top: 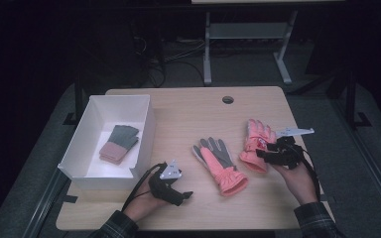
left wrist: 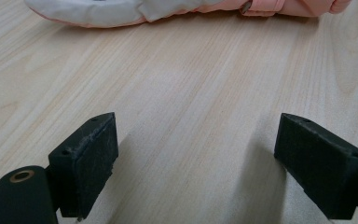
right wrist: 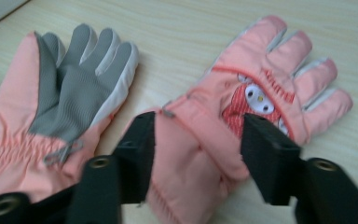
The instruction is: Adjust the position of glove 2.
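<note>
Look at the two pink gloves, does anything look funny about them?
A little. The two pink padded gloves don't match in how they lie: one shows its grey palm, the other its cartoon-patch back. The right gripper straddles that second glove's cuff.

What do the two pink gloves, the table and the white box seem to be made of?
Glove between the right gripper's jaws: padded, smooth pink fabric, likely nylon, puffy with stitched seams. Other glove: grey ribbed palm, perhaps a grippy synthetic. Table: pale wood or wood-look laminate, grain lines, matte. Box: thin, stiff white walls, probably cardboard or plastic.
</note>
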Action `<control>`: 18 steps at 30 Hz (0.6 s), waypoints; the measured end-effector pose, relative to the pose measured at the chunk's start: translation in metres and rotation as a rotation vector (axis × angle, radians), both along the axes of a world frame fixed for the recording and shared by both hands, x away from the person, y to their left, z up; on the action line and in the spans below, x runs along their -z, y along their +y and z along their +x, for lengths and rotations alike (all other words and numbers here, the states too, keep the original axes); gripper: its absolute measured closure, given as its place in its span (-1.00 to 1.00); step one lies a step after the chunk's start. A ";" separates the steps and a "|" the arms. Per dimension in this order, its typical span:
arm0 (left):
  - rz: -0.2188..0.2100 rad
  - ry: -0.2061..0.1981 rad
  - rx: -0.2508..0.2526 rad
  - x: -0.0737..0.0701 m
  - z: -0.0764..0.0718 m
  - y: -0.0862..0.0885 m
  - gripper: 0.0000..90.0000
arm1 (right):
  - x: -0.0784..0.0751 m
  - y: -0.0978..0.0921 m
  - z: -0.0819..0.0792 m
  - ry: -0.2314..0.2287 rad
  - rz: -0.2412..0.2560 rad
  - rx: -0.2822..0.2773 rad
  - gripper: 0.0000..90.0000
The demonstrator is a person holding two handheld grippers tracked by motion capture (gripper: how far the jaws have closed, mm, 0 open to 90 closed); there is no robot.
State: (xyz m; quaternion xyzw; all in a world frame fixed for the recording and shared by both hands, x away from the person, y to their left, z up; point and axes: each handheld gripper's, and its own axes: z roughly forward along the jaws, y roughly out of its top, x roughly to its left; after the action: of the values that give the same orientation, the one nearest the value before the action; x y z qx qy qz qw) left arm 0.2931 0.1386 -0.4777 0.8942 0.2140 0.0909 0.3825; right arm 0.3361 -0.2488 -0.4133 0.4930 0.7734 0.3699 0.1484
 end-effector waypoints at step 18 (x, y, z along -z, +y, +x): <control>0.001 0.007 -0.004 0.000 0.000 -0.001 -0.72 | 0.017 0.050 0.039 0.087 -0.032 -0.122 0.99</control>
State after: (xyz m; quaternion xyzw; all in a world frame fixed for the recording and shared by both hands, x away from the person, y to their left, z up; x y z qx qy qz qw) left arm 0.2930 0.1381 -0.4775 0.8943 0.2170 0.0884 0.3812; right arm 0.3751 -0.1992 -0.4303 0.4581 0.8136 0.3438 0.0996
